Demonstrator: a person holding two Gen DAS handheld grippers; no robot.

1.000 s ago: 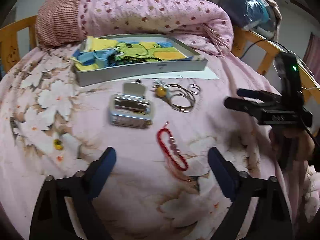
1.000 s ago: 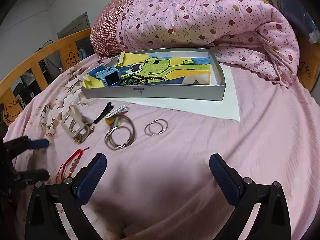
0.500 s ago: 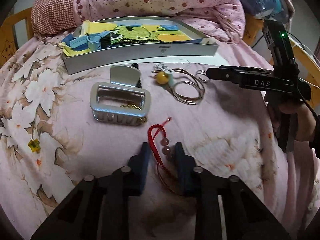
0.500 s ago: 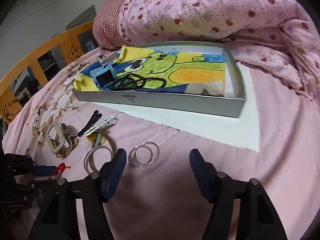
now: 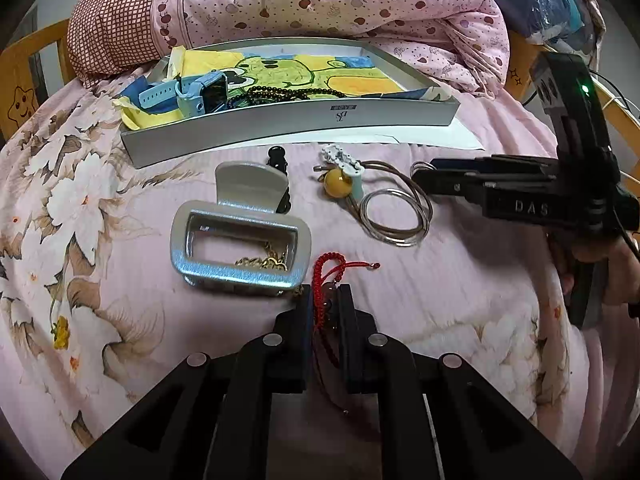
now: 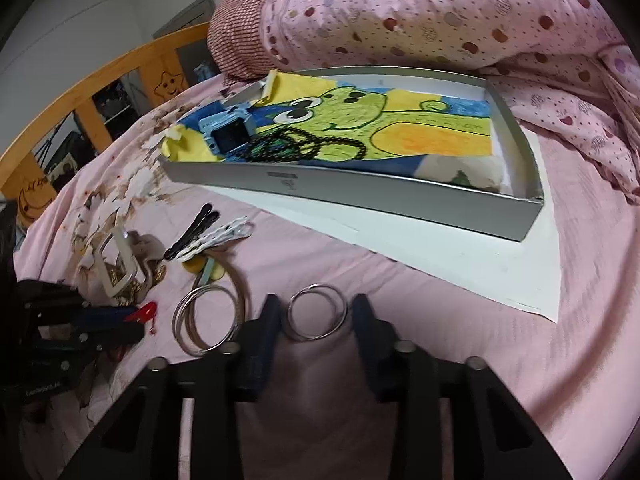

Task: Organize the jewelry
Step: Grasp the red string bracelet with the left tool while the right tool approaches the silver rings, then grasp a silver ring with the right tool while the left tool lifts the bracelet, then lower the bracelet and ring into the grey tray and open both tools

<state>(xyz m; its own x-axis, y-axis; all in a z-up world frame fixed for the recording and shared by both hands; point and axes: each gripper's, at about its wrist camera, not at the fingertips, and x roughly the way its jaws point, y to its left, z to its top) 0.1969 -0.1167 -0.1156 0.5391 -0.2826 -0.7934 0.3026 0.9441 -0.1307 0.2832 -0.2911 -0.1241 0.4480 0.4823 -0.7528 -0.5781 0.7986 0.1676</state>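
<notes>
Two tools over the pink bed (image 6: 460, 320), grey tray (image 5: 288, 122) beyond. Left tool (image 5: 325, 300) clenched on red bracelet (image 5: 326, 276), its lower loop hidden between fingers, beside silver box (image 5: 240, 248). Right tool (image 6: 316, 316) released, straddling small rings (image 6: 317, 312); contact unclear.

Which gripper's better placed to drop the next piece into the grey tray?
Left. The left gripper is shut on the red bracelet, ready to carry to the grey tray. The right gripper only straddles the silver rings, jaws open.
</notes>
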